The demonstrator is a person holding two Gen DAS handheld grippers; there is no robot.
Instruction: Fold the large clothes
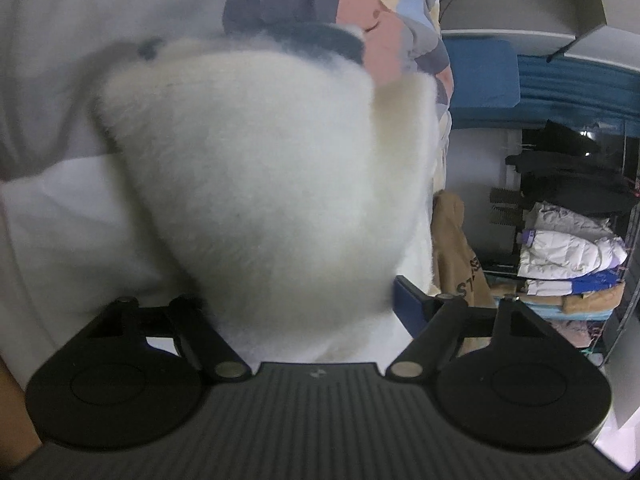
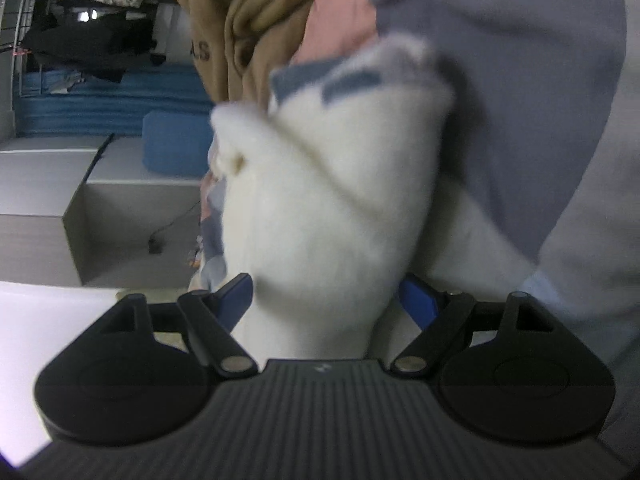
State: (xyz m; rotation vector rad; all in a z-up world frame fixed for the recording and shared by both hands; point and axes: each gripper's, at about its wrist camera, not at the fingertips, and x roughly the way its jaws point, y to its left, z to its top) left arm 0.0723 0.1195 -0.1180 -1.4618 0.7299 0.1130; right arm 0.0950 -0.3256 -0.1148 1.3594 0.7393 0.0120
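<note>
The white fleece (image 1: 272,184) is bunched between the fingers of both grippers, held up against the person's grey top (image 2: 520,80), probably so an edge can be lifted for folding. The left gripper (image 1: 304,304) and right gripper (image 2: 324,300) are each clamped on fleece. On a brown garment (image 2: 240,32) beside the fleece, "AS" is read

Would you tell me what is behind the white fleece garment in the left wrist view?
Behind the white fleece garment show a grey top and patterned fabric. The left gripper's fingertips are covered.
</note>
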